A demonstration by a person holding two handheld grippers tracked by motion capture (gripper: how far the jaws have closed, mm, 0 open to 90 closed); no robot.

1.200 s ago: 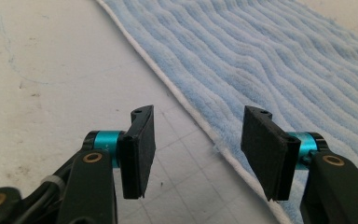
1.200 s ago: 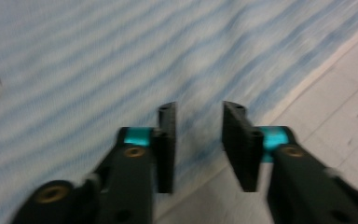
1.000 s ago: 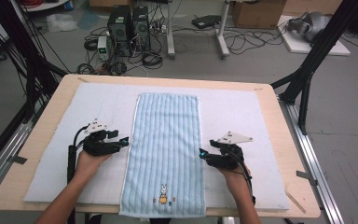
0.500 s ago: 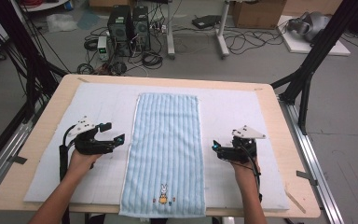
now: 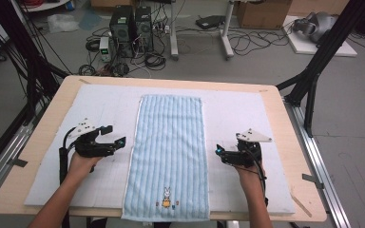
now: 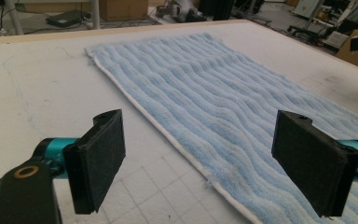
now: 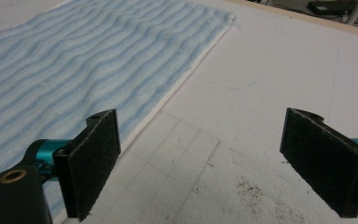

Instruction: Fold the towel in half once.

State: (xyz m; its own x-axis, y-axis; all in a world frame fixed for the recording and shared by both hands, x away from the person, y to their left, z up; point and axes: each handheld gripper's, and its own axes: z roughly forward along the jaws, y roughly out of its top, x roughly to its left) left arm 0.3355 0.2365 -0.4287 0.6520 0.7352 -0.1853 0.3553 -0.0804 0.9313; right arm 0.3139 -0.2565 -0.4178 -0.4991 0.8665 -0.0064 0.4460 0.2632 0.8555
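I see a soft, limp blue striped towel [image 5: 169, 156] lying flat down the middle of the white mat [image 5: 247, 109], my left gripper [image 5: 119, 142] and right gripper [image 5: 218, 152] spread empty beside its long edges, where I judge I'd pinch it.

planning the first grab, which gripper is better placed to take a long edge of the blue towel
Left, by a little. The left gripper has its open fingers astride the towel's white-hemmed edge in its own view. The right gripper, also open, sits over bare mat beside its edge.
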